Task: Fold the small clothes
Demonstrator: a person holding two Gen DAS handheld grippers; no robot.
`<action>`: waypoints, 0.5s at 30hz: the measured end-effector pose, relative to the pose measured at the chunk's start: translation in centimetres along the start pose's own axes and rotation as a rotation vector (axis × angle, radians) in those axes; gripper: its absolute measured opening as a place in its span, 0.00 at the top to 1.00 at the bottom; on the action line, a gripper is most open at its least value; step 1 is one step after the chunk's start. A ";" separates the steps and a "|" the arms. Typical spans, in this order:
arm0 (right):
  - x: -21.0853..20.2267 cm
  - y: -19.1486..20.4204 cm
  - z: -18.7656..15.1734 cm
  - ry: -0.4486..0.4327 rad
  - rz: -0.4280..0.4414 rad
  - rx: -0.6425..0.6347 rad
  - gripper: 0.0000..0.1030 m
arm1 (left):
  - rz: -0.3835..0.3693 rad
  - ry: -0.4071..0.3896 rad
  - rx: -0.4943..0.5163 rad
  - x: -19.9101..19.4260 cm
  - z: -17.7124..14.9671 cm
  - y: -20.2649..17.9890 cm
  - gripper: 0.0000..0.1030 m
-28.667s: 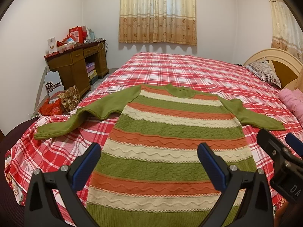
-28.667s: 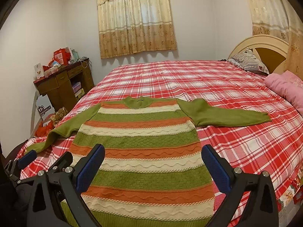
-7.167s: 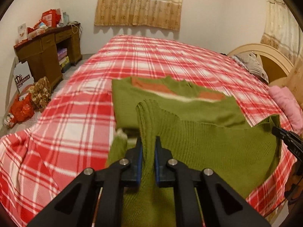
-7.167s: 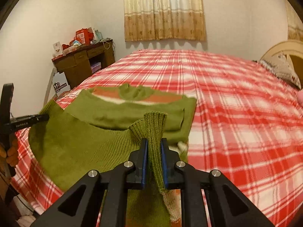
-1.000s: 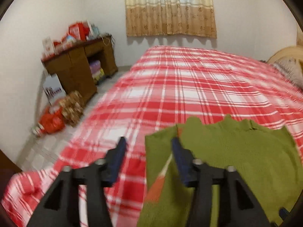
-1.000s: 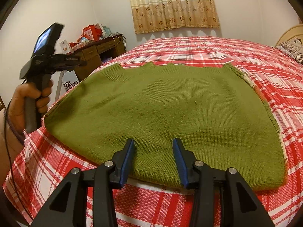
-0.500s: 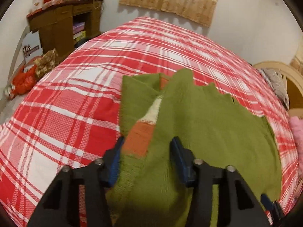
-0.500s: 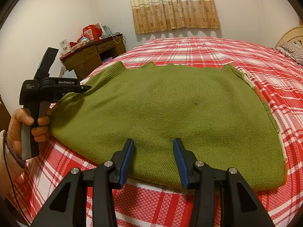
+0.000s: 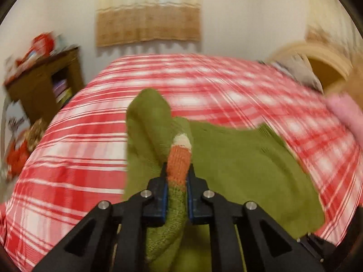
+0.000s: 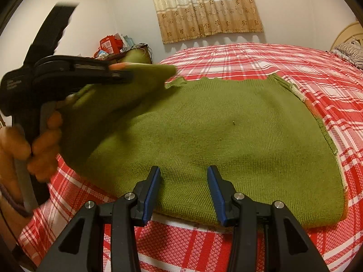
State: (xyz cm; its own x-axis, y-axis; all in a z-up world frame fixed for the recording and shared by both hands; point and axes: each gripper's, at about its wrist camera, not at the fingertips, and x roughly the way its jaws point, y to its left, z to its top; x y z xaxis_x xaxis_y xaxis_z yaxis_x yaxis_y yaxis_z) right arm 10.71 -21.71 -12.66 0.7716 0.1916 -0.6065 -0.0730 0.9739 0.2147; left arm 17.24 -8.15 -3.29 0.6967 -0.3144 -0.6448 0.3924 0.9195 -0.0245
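Observation:
The folded green sweater (image 10: 226, 131) lies flat on the red plaid bed (image 10: 272, 56), its orange and cream stripes showing only at the edges. My left gripper (image 9: 177, 181) has its jaws closing, and its pads press on a bunched orange-and-green edge of the sweater (image 9: 179, 158). In the right wrist view the left gripper (image 10: 118, 72) holds that left edge lifted above the bed, with a flap of the sweater hanging from it. My right gripper (image 10: 183, 190) hovers open over the sweater's near edge, nothing pinched between its blue pads.
A person's hand (image 10: 43, 145) grips the left tool's handle. A wooden desk (image 9: 45, 79) with red boxes stands by the wall on the left, bags on the floor beside it. A pink pillow (image 9: 344, 111) and a headboard (image 9: 322, 61) are at the right. Curtains (image 10: 208, 6) hang behind the bed.
My left gripper closed on the sweater's left edge, then lifted it and swung it rightward over the sweater. The right gripper kept still.

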 end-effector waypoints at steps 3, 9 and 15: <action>-0.1 -0.3 -0.1 -0.001 0.007 0.005 0.56 | 0.009 0.070 0.064 2.4 -1.8 -2.7 0.87; -0.1 -0.3 -0.1 -0.001 0.009 0.008 0.56 | 0.031 0.065 0.131 1.9 -2.6 -3.4 0.83; -0.1 -0.2 0.0 0.001 0.006 0.005 0.56 | -0.109 -0.018 0.039 -3.9 -2.9 -1.3 0.32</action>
State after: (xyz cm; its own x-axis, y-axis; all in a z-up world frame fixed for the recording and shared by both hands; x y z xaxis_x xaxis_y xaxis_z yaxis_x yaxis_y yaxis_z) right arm 10.61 -21.97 -12.63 0.7705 0.1972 -0.6061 -0.0742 0.9722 0.2219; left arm 12.30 -7.48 -2.94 0.6596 -0.4163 -0.6258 0.4889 0.8700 -0.0634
